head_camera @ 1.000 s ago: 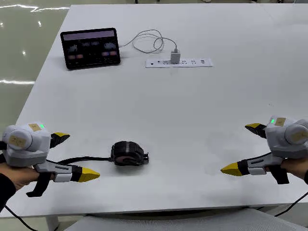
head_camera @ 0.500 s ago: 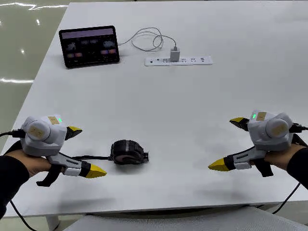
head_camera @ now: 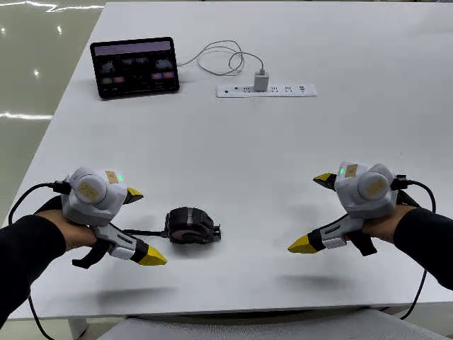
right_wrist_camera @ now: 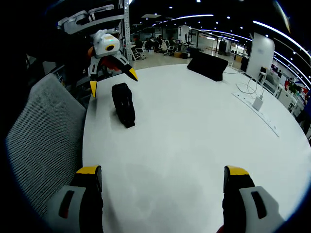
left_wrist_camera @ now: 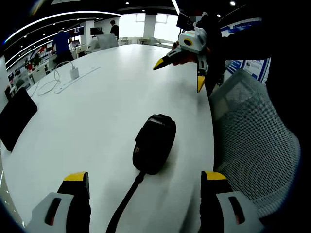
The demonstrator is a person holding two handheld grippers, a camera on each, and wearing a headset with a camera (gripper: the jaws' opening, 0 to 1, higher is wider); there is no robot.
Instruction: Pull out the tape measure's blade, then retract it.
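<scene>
Black rounded tape measure (head_camera: pixel 190 225) lies just ahead of the wide-open, empty left gripper (head_camera: pixel 146 225).
Its long axis runs toward the farther right gripper (head_camera: pixel 309 212), equally open, empty.

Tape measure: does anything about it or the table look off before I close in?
Nothing stands out. The tape measure lies on the white table, blade in, black strap trailing toward the open left gripper; the right gripper is open too.

Bare white table (head_camera: pixel 283 156) lay open between the left gripper (head_camera: pixel 144 225) and the right gripper (head_camera: pixel 310 212); only the tape measure (head_camera: pixel 190 225), just beside the left one, broke it. A tablet (head_camera: pixel 134 67), power strip (head_camera: pixel 265 90) and coiled cable (head_camera: pixel 219 60) stood well back.
</scene>
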